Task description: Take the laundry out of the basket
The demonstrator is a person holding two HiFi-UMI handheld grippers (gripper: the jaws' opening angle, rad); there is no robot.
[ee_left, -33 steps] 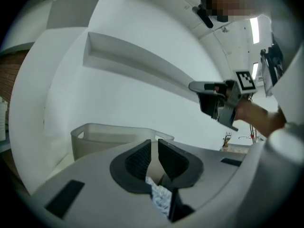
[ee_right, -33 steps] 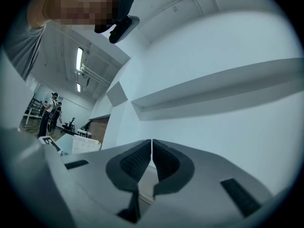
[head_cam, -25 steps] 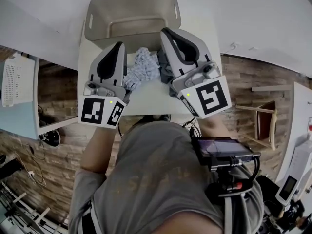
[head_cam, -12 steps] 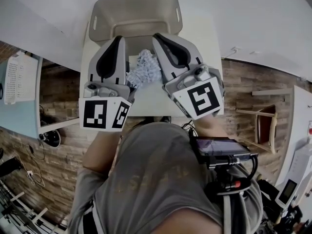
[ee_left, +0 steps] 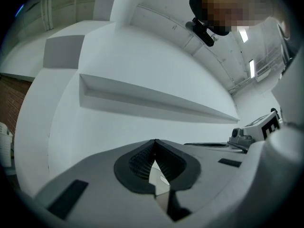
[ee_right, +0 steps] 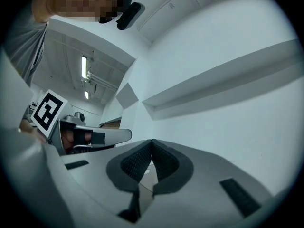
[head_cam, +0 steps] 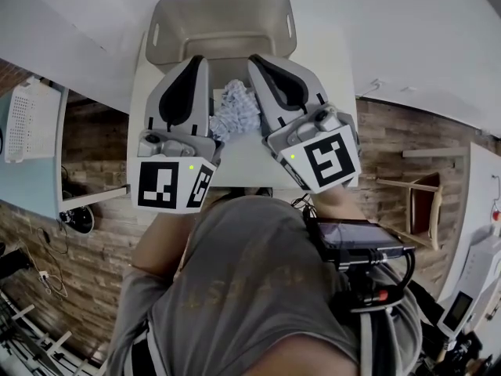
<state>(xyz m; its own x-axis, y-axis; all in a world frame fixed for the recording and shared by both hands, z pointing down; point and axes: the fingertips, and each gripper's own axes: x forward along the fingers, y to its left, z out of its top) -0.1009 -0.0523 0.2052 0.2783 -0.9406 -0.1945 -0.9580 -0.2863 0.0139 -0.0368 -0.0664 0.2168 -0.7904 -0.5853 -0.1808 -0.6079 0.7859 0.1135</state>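
Head cam looks steeply down on the table (head_cam: 237,161) and basket (head_cam: 221,22); both gripper cams tilt up, sharing the white wall (ee_left: 142,65).

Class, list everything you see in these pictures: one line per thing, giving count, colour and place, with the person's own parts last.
Basket: one, beige, far end of the table, looks empty.
Laundry: one crumpled piece, white and pale blue, nearer than the basket, between the two claws.
Table: one, white, in front of the person.
Crate: one, white, perforated, far left.
Wooden frame: one, brown, on the floor at right.
Black device: one, at the person's right side.
Shirt: one, grey, on the person.
Left claw: one, grey and white, shut, empty.
Right claw: one, grey and white, shut, empty.
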